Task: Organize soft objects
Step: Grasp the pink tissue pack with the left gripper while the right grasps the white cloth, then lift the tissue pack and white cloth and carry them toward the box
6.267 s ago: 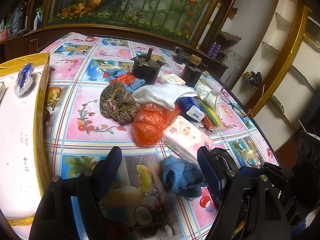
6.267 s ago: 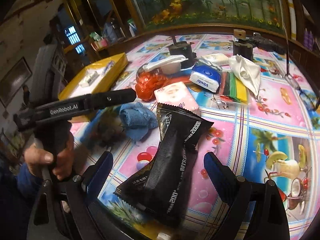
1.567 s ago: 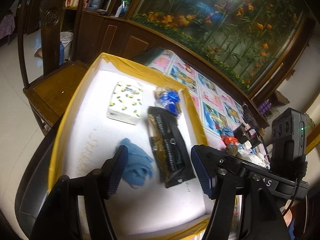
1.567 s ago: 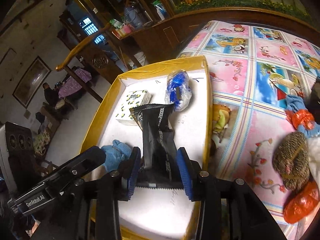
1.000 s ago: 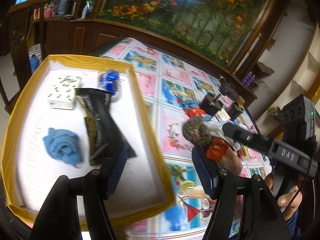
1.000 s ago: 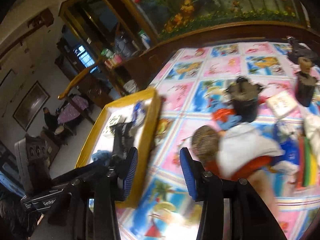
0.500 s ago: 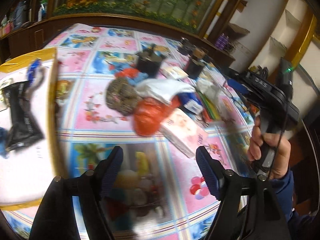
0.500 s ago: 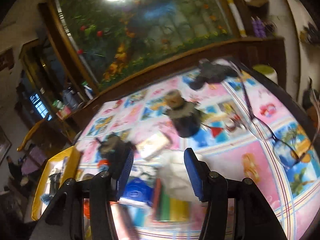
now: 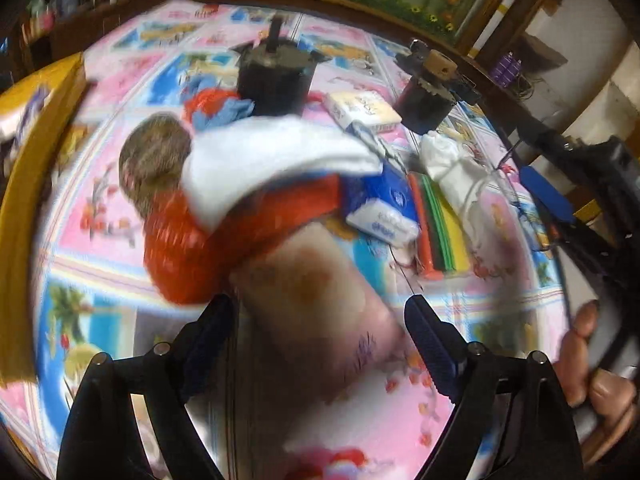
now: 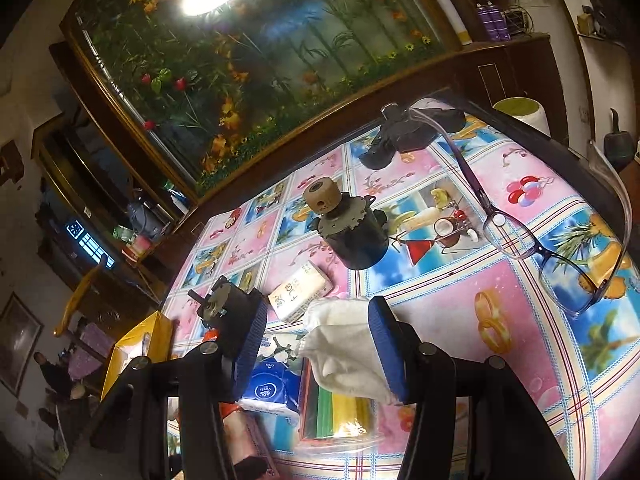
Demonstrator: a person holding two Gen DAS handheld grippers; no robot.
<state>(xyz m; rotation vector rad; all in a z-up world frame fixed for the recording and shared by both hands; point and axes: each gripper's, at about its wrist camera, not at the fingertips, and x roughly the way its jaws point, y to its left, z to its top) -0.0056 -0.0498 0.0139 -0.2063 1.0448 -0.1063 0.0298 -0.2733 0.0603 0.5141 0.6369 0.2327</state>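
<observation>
Left-wrist view showed the left gripper (image 9: pixel 316 332) angled down over the patterned tablecloth (image 9: pixel 100 216), its jaws wide and opening, with the pink tissue pack (image 9: pixel 316 300) lying between them but not pressed by either pad. Beyond that pack lay an orange plastic bag (image 9: pixel 192 248), a white cloth (image 9: pixel 272 156) draped over it, a brown knitted item (image 9: pixel 152 160) and a blue tissue pack (image 9: pixel 384 208); all were smeared by motion blur. Only this view showed the yellow edge of the tray (image 9: pixel 24 184) at far left and a hand (image 9: pixel 596 380) gripping the other tool's handle at far right. Right-wrist view was sharp and showed the right gripper (image 10: pixel 316 344) at a moderate opening, a white crumpled bag (image 10: pixel 344 352) lying between its pads; contact with the right pad could not be confirmed. Only this view showed the eyeglasses (image 10: pixel 540 248) on the cloth and a small white tissue pack (image 10: pixel 300 292) beside a dark motor (image 10: pixel 352 232).
</observation>
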